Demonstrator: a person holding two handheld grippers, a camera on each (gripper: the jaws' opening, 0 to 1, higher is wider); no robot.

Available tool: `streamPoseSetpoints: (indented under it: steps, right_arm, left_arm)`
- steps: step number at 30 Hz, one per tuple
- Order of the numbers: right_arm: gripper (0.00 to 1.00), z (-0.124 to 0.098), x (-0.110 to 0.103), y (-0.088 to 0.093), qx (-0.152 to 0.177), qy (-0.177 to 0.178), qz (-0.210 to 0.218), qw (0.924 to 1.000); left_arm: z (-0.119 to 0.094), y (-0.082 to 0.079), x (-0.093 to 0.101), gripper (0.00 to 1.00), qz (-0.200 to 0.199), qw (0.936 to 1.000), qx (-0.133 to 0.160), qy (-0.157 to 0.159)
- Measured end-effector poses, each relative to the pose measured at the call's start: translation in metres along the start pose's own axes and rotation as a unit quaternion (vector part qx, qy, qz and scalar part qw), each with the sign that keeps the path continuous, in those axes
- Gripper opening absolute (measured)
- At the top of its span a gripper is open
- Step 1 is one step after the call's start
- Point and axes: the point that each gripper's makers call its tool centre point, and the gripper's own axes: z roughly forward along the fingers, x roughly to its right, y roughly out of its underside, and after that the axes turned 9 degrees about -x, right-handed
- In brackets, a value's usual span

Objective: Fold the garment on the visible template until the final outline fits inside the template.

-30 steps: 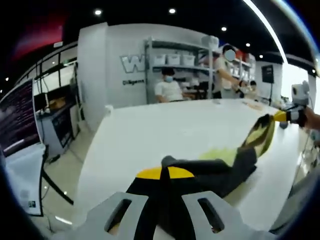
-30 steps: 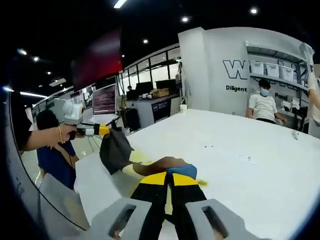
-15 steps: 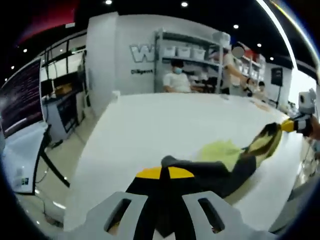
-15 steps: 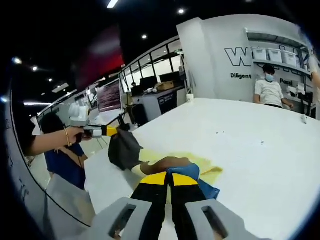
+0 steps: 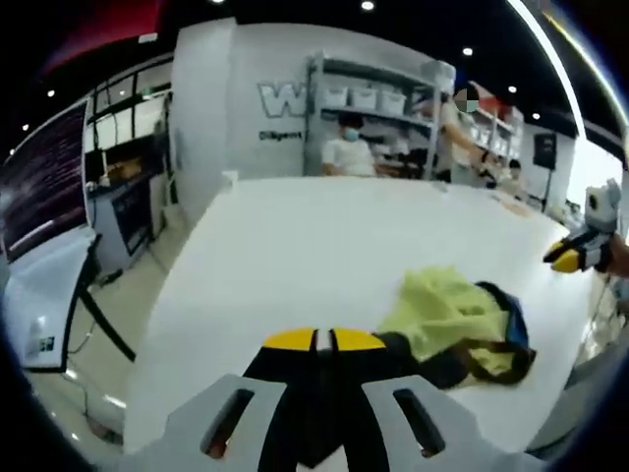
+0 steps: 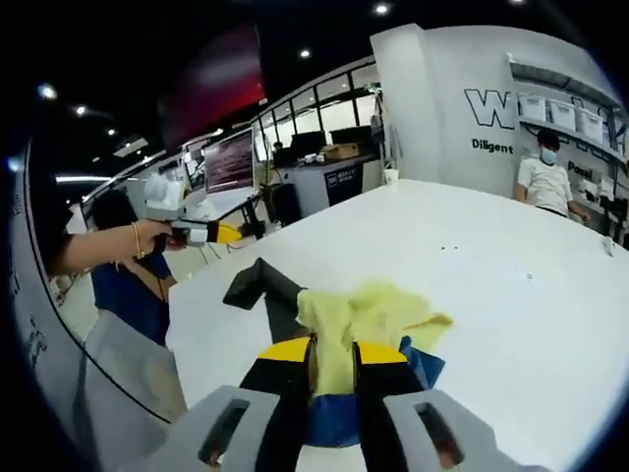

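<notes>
Monitors [image 5: 44,192] stand at the left edge of the left gripper view, beside the white table [image 5: 295,246]. At the bottom of that view the left gripper [image 5: 316,341] has its yellow-tipped jaws together, with no cloth visibly between them; dark cloth lies just past the tips. To the right on the table lies the garment [image 5: 457,320], a crumpled heap of yellow-green, dark and blue fabric, near the table's right edge. Farther right the right gripper [image 5: 570,258] shows, held by a hand, apart from the garment. Behind the table a seated person [image 5: 346,152] and shelves [image 5: 378,103] stand against the wall.

From the right gripper view, the left gripper [image 6: 211,233] appears at the left, held in a hand [image 6: 147,236] above the table's near corner and clear of the garment [image 6: 364,310]. A dark sleeve of the garment stretches toward it on the table [image 6: 511,295]. The right gripper [image 6: 334,352] sits at the bottom with its jaws slightly apart; yellow-green cloth lies in the gap between them and blue cloth spreads beneath. I cannot tell whether they pinch it. No template outline can be made out on the table.
</notes>
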Motion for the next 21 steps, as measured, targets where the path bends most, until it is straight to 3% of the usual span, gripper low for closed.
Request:
streamPoseSetpoints:
  steps: [7,14,16,20,21]
  right_arm:
    - [0.16,0.001,0.007,0.015,-0.018,0.008,0.002,0.9998]
    - [0.17,0.004,0.015,0.023,-0.033,0.016,0.001,0.9993]
    - [0.17,0.008,0.016,0.026,-0.039,0.015,-0.004,0.9991]
    - [0.18,0.009,0.016,0.028,-0.044,0.014,-0.008,0.9989]
    - [0.18,0.015,0.015,0.027,-0.057,0.003,-0.030,0.9979]
  left_arm:
    - [0.007,0.003,0.020,0.17,0.049,0.9981,-0.009,0.038]
    - [0.025,0.023,0.040,0.25,0.110,0.9891,-0.047,0.086]
    - [0.029,0.029,0.054,0.27,0.145,0.9811,-0.060,0.113]
    - [0.034,0.036,0.058,0.29,0.168,0.9749,-0.074,0.126]
    - [0.043,0.046,0.070,0.29,0.219,0.9591,-0.091,0.155]
